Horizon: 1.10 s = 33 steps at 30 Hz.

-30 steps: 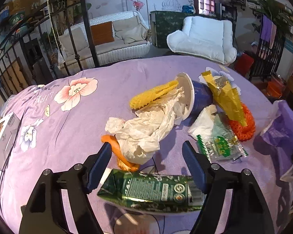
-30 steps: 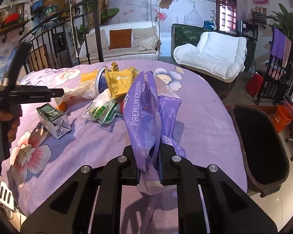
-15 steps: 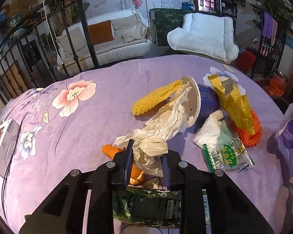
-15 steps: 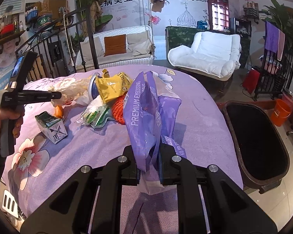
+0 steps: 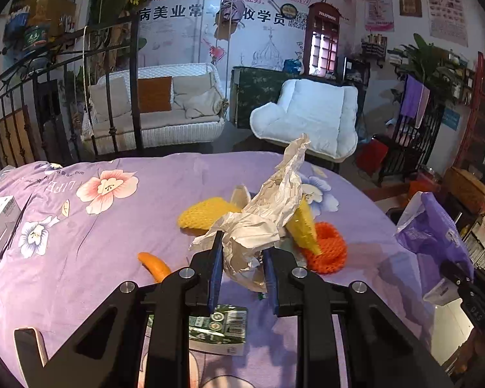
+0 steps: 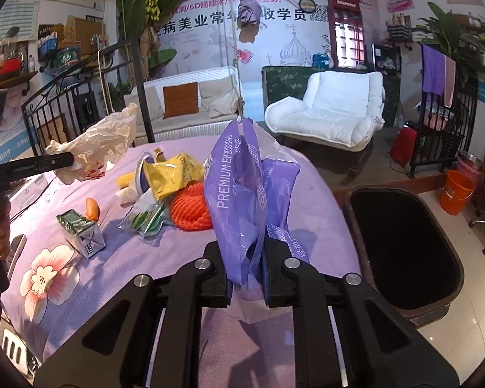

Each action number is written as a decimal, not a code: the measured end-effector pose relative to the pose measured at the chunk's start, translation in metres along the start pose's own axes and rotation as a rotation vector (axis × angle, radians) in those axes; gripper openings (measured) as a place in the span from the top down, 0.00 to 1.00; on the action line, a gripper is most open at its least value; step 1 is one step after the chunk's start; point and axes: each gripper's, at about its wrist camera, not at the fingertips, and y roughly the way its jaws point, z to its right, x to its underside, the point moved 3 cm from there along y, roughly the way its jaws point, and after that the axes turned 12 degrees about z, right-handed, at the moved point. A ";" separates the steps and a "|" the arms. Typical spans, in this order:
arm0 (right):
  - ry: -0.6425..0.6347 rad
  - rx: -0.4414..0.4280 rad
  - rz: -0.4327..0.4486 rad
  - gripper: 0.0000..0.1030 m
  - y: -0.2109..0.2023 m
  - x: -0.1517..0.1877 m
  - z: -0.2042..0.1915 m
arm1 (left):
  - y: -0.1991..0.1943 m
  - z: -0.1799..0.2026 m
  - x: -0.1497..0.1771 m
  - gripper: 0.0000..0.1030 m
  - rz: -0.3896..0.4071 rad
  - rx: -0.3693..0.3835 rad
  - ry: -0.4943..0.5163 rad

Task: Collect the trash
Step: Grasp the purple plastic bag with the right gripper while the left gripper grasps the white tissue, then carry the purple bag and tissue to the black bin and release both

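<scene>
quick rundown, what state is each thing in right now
left tool: shut on crumpled paper
crumpled paper: lifted off the bed
right tool: shut on purple bag
purple bag: held upright, crumpled
green carton: lying on the bed
orange net: on the bed, untouched
trash bin: open, inside dark

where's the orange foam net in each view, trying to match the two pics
Left wrist: the orange foam net lies right of centre on the purple cloth, just right of the left tool and the crumpled paper it grips.
Right wrist: the net is centre-left, just left of the purple bag held in the right tool.
Shared landmark: the green carton.
</scene>
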 end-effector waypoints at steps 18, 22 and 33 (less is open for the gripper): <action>0.081 0.210 -0.011 0.86 0.010 -0.017 0.125 | 0.010 0.132 -0.003 0.77 0.034 0.315 0.001; 0.119 0.247 -0.056 0.86 0.025 -0.009 0.157 | 0.014 0.152 0.002 0.77 0.020 0.356 0.012; 0.324 0.300 -0.275 0.85 0.089 0.037 0.240 | 0.028 0.189 0.017 0.77 -0.061 0.432 0.024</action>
